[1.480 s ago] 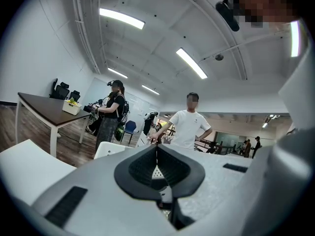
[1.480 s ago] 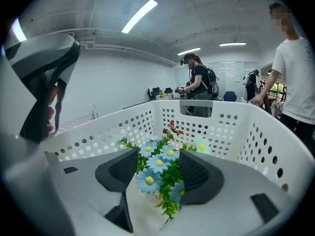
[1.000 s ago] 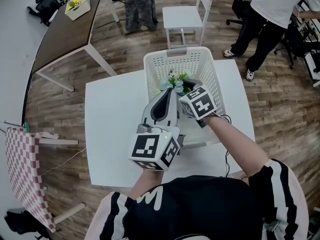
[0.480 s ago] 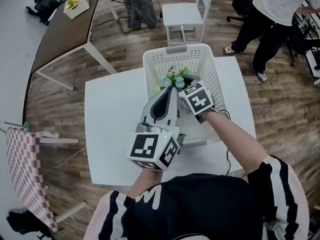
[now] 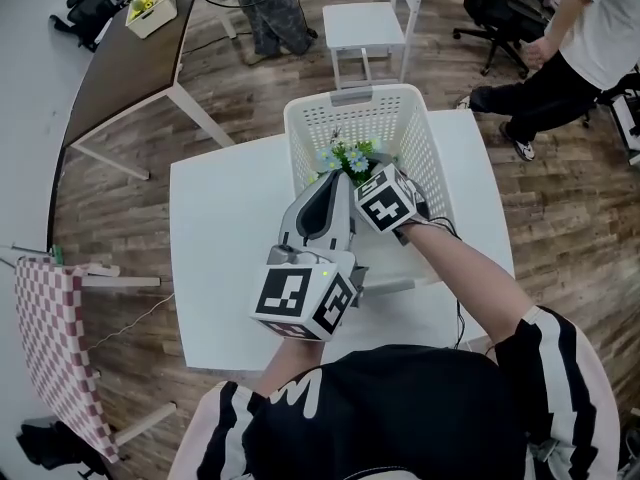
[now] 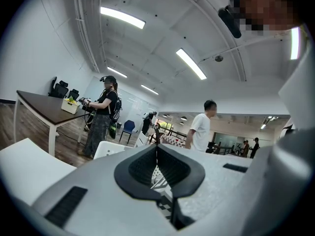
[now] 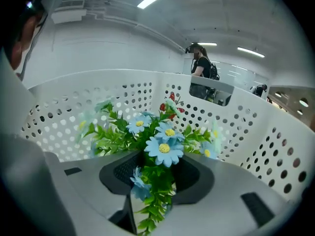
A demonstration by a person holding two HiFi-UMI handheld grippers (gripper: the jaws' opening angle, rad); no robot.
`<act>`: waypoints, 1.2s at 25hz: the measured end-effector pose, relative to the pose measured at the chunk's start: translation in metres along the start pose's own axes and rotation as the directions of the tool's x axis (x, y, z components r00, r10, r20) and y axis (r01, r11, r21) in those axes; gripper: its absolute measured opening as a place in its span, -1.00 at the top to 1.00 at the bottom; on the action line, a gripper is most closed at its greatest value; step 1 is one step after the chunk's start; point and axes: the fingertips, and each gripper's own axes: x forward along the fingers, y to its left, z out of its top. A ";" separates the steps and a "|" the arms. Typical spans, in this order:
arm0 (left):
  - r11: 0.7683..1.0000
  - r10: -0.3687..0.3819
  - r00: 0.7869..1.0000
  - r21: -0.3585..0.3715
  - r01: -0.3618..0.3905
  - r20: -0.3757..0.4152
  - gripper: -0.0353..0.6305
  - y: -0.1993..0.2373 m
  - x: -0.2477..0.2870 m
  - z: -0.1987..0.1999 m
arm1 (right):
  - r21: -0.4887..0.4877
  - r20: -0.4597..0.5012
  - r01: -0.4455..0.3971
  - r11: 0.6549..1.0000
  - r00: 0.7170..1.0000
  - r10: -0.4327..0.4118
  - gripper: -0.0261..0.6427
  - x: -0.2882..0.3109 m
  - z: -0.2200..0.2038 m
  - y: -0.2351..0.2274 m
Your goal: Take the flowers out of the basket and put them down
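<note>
A bunch of blue artificial flowers (image 5: 345, 158) with green leaves stands inside the white perforated basket (image 5: 355, 95) on the white table (image 5: 220, 268). My right gripper (image 5: 358, 175) reaches down into the basket. In the right gripper view its jaws have just been closing, and the leafy stems of the flowers (image 7: 165, 149) fill the gap of the right gripper (image 7: 156, 163), pressed by both pads. The basket wall (image 7: 236, 117) curves behind. My left gripper (image 5: 338, 182) is held level beside the basket's near left rim. In its own view the left gripper (image 6: 157, 149) has its tips together, holding nothing.
A white chair (image 5: 365, 33) stands beyond the table, a brown desk (image 5: 130, 63) at the far left, and a checkered cloth (image 5: 45, 338) at the left edge. A person (image 5: 590, 48) moves at the far right. Wooden floor surrounds the table.
My right gripper has rolled slightly and edged left into the flowers. The left gripper has kept still. The person at the far right has walked further right.
</note>
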 end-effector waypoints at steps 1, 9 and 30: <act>1.000 0.000 1.000 0.000 0.000 0.001 0.88 0.000 0.000 0.000 | -0.027 -0.002 0.006 1.000 1.000 -0.006 0.41 0.000 -0.001 0.001; 1.000 0.005 1.000 0.000 -0.005 0.001 0.88 0.001 0.000 -0.002 | -0.125 -0.008 0.017 0.992 1.000 -0.018 0.63 0.004 -0.001 0.006; 1.000 0.009 1.000 0.004 -0.009 0.003 0.88 0.000 -0.002 -0.001 | -0.204 0.051 0.020 0.979 0.999 -0.009 0.74 -0.033 0.029 0.001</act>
